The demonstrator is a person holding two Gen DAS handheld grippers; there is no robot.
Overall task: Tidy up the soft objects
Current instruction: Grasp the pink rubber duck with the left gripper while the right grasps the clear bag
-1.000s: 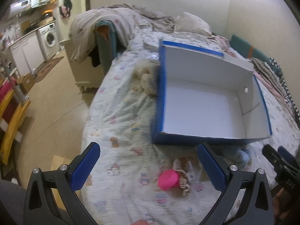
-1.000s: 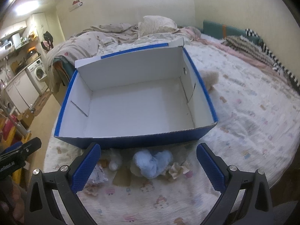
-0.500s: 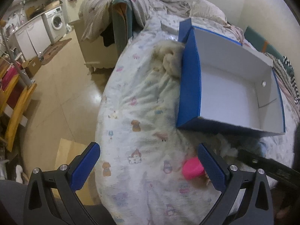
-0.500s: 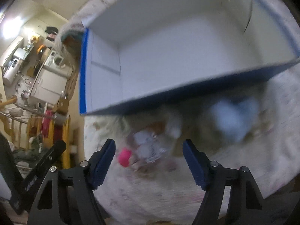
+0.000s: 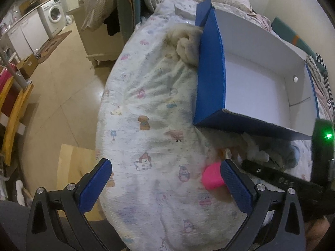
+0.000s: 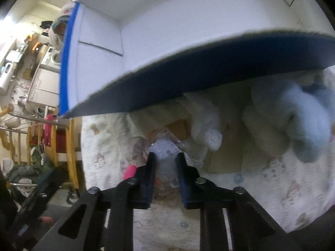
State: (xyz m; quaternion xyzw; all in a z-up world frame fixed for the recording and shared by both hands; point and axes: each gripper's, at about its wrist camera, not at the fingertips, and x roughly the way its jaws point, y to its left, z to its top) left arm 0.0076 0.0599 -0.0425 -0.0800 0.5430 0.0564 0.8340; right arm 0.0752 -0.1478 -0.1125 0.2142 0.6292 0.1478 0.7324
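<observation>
Two claws at the bed [image 5: 150, 108] edge.
Right claw [image 6: 166, 161] grips a plastic-wrapped toy [image 6: 165, 152] before the box [image 5: 211, 67]; left claw [image 5: 165, 179] spread wide, holding nothing.

My left gripper [image 5: 165, 186] hangs above the near edge of the bed [image 5: 159, 125] with its jaws spread wide, holding nothing. My right gripper [image 6: 164, 167] sits low on the bed, jaws nearly closed, pinching a clear plastic packet [image 6: 165, 156].
</observation>
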